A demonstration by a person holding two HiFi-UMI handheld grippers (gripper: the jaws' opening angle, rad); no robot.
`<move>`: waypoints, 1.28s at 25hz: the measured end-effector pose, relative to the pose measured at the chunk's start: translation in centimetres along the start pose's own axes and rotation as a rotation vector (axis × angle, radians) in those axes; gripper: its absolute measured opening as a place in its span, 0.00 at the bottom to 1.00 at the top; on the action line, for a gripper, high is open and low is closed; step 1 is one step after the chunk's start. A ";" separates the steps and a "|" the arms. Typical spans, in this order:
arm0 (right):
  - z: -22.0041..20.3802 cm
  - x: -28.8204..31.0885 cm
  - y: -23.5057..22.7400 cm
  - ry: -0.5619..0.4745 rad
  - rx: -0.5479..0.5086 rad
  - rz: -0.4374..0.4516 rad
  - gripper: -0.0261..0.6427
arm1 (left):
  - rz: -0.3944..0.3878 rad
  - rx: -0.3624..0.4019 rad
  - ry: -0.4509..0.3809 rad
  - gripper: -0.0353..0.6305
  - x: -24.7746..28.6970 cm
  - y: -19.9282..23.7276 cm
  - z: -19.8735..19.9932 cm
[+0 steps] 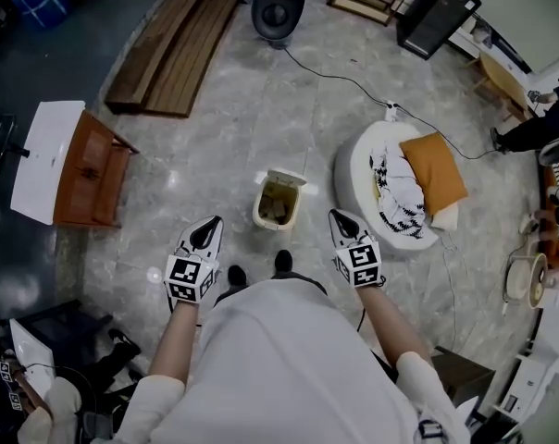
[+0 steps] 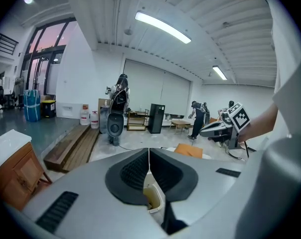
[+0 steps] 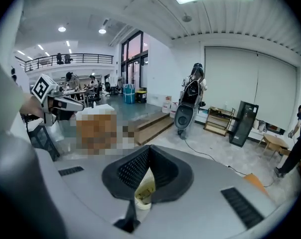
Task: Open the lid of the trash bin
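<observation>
Small cream plastic trash bin (image 1: 278,213) standing on the grey stone floor (image 1: 261,109), just ahead of a pair of black shoes (image 1: 236,274) and roughly midway between the two hand-held tools. Pale lid (image 1: 288,178) tipped up at the bin's far edge, mouth open, brownish contents showing inside. Left gripper (image 1: 208,224) held low to the left of the bin and apart from it, marker cube behind; in the left gripper view, left gripper (image 2: 149,154) with jaws pressed together tip to tip, nothing between them, and the cream bin (image 2: 153,199) glimpsed beneath through the gap under the pads. Right gripper (image 1: 341,216) held to the right of the bin, likewise clear of it, near the round white floor cushion (image 1: 363,178) carrying an orange pillow (image 1: 433,172); in the right gripper view, right gripper (image 3: 149,151) also closed tip to tip and empty, with the bin (image 3: 143,193) again visible below the pads. Further off: brown wooden cabinet with a white top (image 1: 87,169) at the left, long dark wooden planks (image 1: 173,49) lying beyond it, and a thin black cable (image 1: 340,79) trailing across the floor toward the cushion.
</observation>
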State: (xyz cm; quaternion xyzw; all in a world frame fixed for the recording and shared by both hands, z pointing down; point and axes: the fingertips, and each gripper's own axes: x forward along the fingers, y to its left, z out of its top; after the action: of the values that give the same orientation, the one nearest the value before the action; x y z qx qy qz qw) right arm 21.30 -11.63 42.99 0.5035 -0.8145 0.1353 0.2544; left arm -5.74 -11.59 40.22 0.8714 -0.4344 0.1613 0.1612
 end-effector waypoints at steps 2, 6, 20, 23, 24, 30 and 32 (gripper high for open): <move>0.7 -0.8 -0.3 -0.027 -0.002 -0.014 0.08 | -0.001 0.004 -0.006 0.08 -0.1 0.0 0.5; 2.2 -2.5 -1.2 -0.094 -0.002 -0.043 0.08 | -0.008 0.011 -0.014 0.08 -0.3 0.0 1.3; 2.8 -4.3 -2.1 -0.151 -0.005 -0.049 0.08 | -0.005 0.027 -0.035 0.08 -0.2 -0.5 2.5; 2.8 -4.4 -2.1 -0.161 -0.003 -0.058 0.08 | -0.004 0.025 -0.036 0.08 -0.3 -0.6 2.3; 2.9 -4.3 -2.2 -0.167 -0.001 -0.061 0.08 | -0.004 0.023 -0.038 0.08 -0.2 -0.6 2.3; 3.1 -4.3 -2.6 -0.174 0.002 -0.057 0.08 | 0.007 0.009 -0.041 0.08 0.0 -0.9 2.3; 3.3 -4.3 -2.8 -0.177 0.001 -0.056 0.08 | 0.010 0.011 -0.044 0.08 0.0 -1.0 2.5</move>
State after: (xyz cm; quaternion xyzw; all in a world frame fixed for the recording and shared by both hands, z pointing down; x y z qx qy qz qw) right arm 24.40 -11.22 37.78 0.5364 -0.8193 0.0832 0.1849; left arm -4.58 -12.05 37.84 0.8734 -0.4413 0.1452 0.1461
